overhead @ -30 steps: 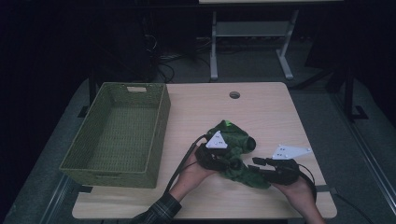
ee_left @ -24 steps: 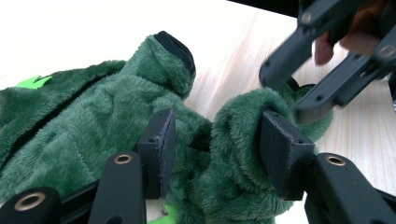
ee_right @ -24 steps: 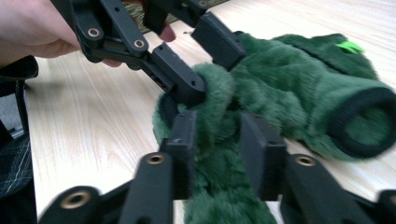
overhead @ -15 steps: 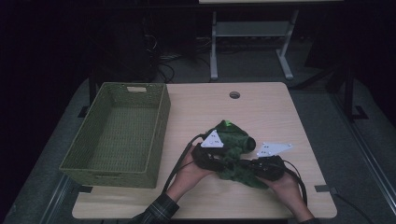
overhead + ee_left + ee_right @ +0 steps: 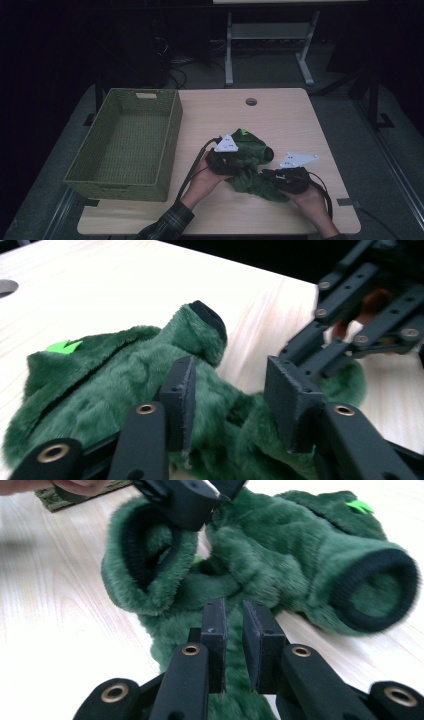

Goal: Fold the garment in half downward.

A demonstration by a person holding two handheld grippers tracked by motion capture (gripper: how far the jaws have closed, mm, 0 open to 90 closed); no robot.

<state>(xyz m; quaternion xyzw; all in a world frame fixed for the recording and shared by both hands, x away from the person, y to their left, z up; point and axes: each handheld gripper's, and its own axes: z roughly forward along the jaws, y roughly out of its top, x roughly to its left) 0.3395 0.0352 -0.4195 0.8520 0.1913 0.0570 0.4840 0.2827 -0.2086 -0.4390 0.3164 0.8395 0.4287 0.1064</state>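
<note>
A dark green plush garment with black cuffs and a bright green tag lies crumpled on the wooden table. My left gripper rests on its left part; in the left gripper view the jaws stand wide apart over the fleece, open. My right gripper is at the garment's lower right edge. In the right gripper view its pads are pressed close on a fold of the green fabric. The left gripper's body sits on a cuffed sleeve opening.
A green woven basket, with nothing in it, stands on the table's left side, a hand's width from my left gripper. A round cable hole is near the far edge. Bare wood lies right of and beyond the garment.
My right gripper has moved left along the table onto the garment's edge and its jaws now pinch the fabric. The left gripper has stayed on the garment.
</note>
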